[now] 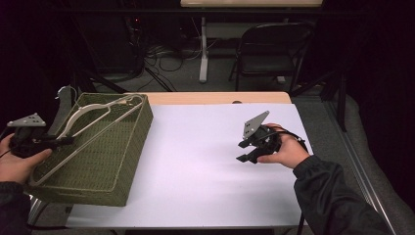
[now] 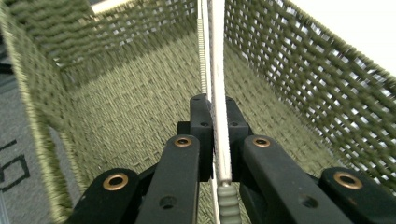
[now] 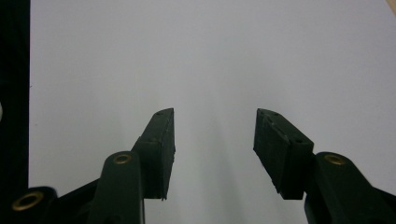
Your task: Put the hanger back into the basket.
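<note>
The thin white plastic clothes hanger [image 1: 93, 122] lies slantwise across the olive woven basket [image 1: 117, 161] at the table's [image 1: 205, 147] left, looking light, springy and slick, best pinched on a straight bar. The left tongs [image 2: 217, 140] are clamped on its near bar; the right tongs [image 3: 212, 149] stand apart over bare table.

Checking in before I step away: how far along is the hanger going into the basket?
Done: the left tongs are shut on the white hanger, which lies across the green basket rim. In hand: lowering it inside. Left: letting go. The right tongs rest open over the white table, holding nothing.
</note>
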{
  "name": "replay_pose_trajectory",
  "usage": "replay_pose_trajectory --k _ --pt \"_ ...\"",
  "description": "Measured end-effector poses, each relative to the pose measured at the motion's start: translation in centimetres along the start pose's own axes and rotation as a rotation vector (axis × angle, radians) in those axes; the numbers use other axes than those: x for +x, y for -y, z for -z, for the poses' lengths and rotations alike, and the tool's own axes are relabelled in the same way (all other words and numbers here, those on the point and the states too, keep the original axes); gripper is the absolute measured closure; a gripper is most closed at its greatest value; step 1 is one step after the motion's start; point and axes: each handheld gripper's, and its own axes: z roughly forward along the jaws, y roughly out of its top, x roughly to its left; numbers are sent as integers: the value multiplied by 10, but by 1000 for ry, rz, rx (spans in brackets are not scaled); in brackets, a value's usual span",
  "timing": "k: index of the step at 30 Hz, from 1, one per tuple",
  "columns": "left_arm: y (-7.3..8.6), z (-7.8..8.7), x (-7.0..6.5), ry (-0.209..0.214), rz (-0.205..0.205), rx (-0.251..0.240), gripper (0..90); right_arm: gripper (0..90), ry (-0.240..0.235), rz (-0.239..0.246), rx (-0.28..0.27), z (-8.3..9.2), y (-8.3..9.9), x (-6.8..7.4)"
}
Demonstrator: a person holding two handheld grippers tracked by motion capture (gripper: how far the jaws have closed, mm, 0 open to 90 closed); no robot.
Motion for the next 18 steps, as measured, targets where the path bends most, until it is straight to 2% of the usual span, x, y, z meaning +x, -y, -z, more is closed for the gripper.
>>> replay_pose_trajectory --k 1,2,4,6,10,14,18 --pt "1 -3 0 4 8 -2 873 481 -12 2 31 2 -1 0" --pt "4 -4 2 2 16 -5 873 481 -1 -2 -1 0 0 1" --pt "12 -6 7 12 43 -17 873 482 -2 -2 -1 -1 0 1" --pt "19 -10 9 -3 43 1 873 482 -1 -3 1 -1 0 1" --pt "26 -22 10 2 36 37 873 484 -2 -3 2 -2 1 1" --pt "29 -36 9 0 39 93 872 484 -5 -6 4 -4 2 0" --pt "29 -40 9 0 55 105 872 484 -10 -10 11 -6 4 1"
